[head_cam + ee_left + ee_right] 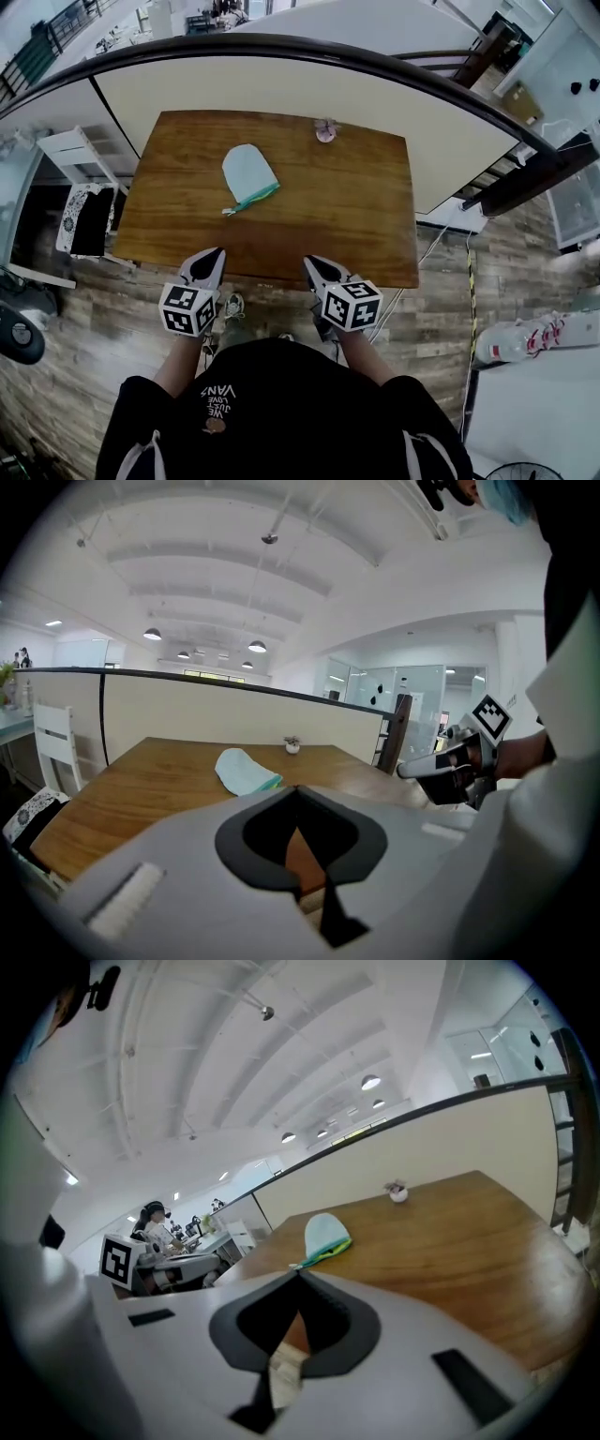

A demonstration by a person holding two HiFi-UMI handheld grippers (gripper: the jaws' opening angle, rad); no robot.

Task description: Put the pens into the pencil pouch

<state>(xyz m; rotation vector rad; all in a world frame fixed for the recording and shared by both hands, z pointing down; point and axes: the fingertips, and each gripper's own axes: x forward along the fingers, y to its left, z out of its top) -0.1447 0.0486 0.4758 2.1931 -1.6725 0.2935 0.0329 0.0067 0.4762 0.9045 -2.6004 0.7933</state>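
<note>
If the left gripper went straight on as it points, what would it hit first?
The left gripper, shut and empty, would probably meet bare table short of the pouch; depth is unclear.

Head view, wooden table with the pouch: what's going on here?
A person holds the left tongs and right tongs at the near edge of a brown wooden table, both shut and empty. A pale blue fabric pencil pouch lies mid-table, apart from both. A small pinkish object sits at the far edge. No pens show in any view, so nothing is being handled.
</note>
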